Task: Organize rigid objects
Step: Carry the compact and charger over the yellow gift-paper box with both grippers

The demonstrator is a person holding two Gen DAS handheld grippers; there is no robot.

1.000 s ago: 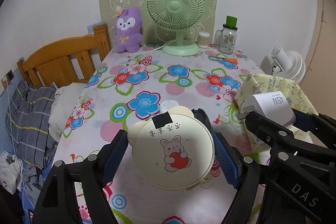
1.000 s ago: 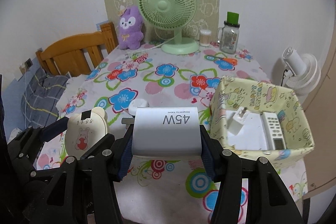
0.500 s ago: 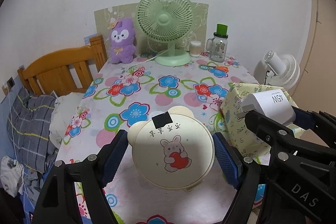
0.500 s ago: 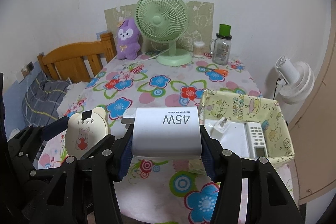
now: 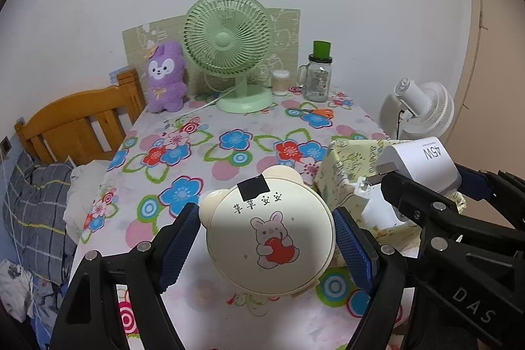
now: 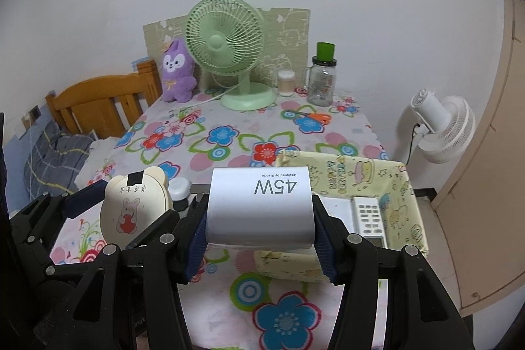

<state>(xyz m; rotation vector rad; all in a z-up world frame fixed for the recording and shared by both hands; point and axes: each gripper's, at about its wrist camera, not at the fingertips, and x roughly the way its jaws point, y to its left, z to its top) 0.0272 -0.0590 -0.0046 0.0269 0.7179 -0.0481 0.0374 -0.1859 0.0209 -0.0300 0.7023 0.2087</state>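
My left gripper [image 5: 267, 243] is shut on a cream bear-eared round case [image 5: 267, 235] with a rabbit picture, held above the floral table [image 5: 210, 159]; the case also shows in the right wrist view [image 6: 133, 209]. My right gripper [image 6: 261, 230] is shut on a white 45W charger [image 6: 261, 207], also seen at the right of the left wrist view [image 5: 423, 164]. Both are lifted near the table's front. A yellow patterned fabric box [image 6: 398, 195] lies just beyond the charger, holding a white remote [image 6: 369, 217] and another white plug [image 5: 377, 207].
At the back stand a green desk fan [image 5: 229, 48], a purple plush [image 5: 164, 77], a small jar [image 5: 280, 82] and a green-lidded glass mug [image 5: 318, 77]. Orange scissors [image 6: 310, 117] lie back right. A white floor fan [image 6: 439, 127] stands right, a wooden bed headboard [image 5: 78, 123] left.
Both grippers have pulled back and risen from the table with their loads; the table and the fabric box look farther away and lower in both views.
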